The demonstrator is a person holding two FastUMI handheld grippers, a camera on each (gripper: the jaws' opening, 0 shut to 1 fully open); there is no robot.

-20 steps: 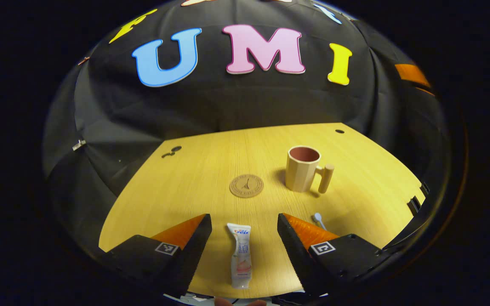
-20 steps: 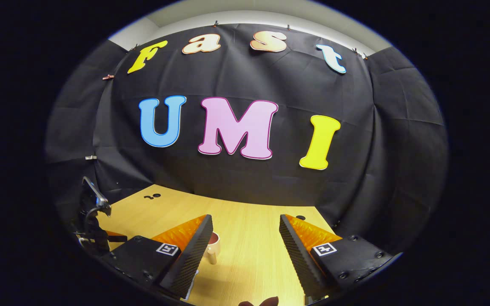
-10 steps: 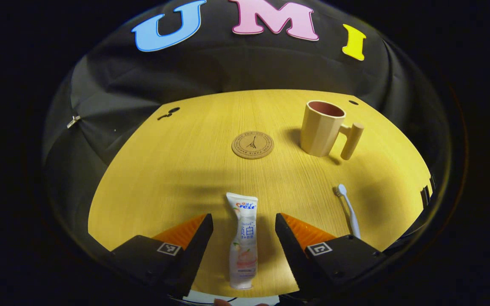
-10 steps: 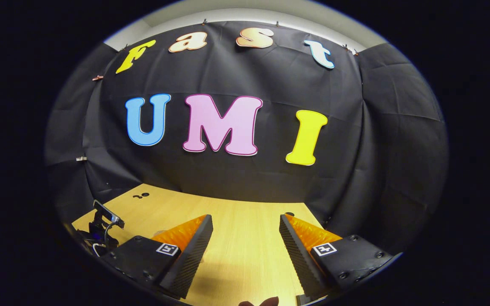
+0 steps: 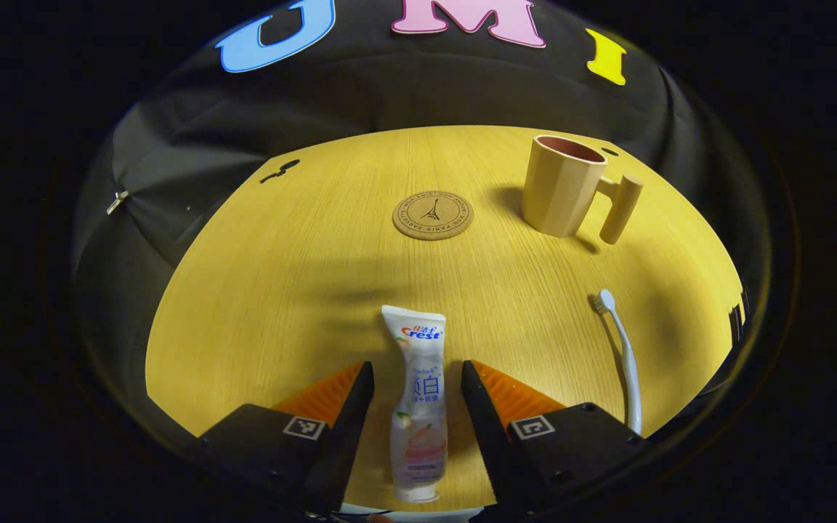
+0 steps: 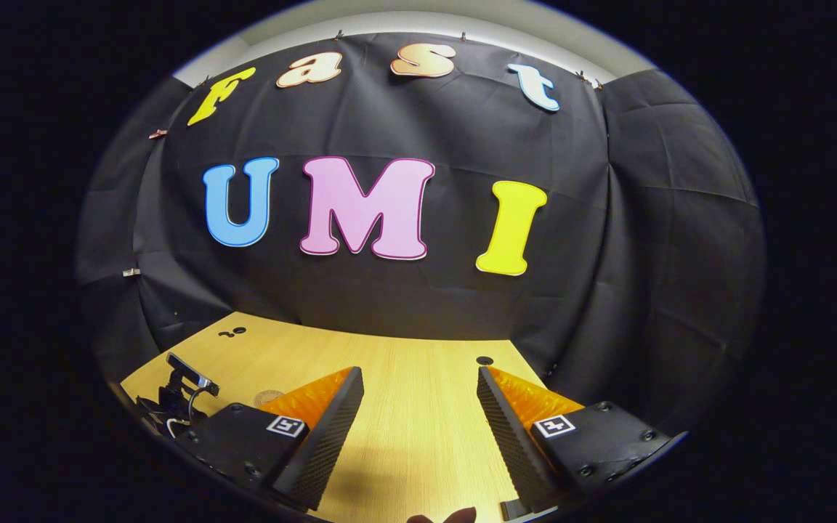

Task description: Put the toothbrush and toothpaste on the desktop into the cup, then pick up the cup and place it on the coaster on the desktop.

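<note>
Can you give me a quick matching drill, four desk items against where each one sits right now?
Items:
1. toothpaste
2. toothbrush
3. cup
4. coaster

Places:
A. standing upright at the far right of the desk
B. lying between the open fingers of the left tool
C. flat near the desk's middle, nothing on it
D. lying along the right edge, bristles pointing away

Pairs: 1-B, 2-D, 3-A, 4-C

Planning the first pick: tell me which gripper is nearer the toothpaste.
Left. The left gripper straddles the toothpaste, open, not yet pressing it. The right gripper hovers open over bare desktop.
</note>
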